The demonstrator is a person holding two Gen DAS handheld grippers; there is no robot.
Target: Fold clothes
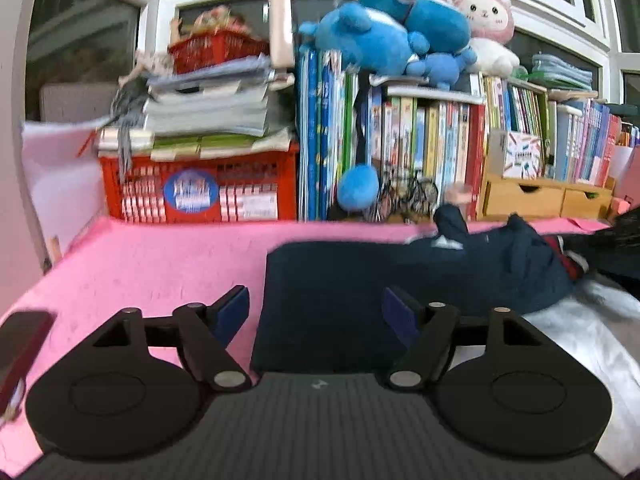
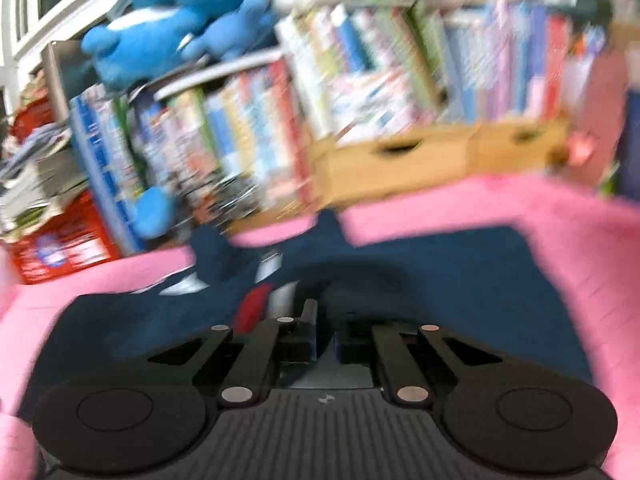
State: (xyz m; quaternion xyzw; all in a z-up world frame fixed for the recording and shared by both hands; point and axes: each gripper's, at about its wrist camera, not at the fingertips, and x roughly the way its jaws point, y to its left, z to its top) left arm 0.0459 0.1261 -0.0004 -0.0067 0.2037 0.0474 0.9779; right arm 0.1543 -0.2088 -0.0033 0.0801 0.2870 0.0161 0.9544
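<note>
Text: none legible | navy garment [image 1: 340, 300]: soft knit, folded rectangular, on pink felt bench [image 1: 160, 264] | left gripper [image 1: 316, 312]: open, empty | right gripper [image 2: 325, 340]: closed, grip content unclear

A home, likely a child's study corner, shown by a crowded row of picture books [image 1: 420, 152], blue plush toys [image 1: 384, 36] heaped on top of it, red crate [image 1: 200, 188] left of it, wooden drawers [image 1: 520, 198] below its right end
</note>
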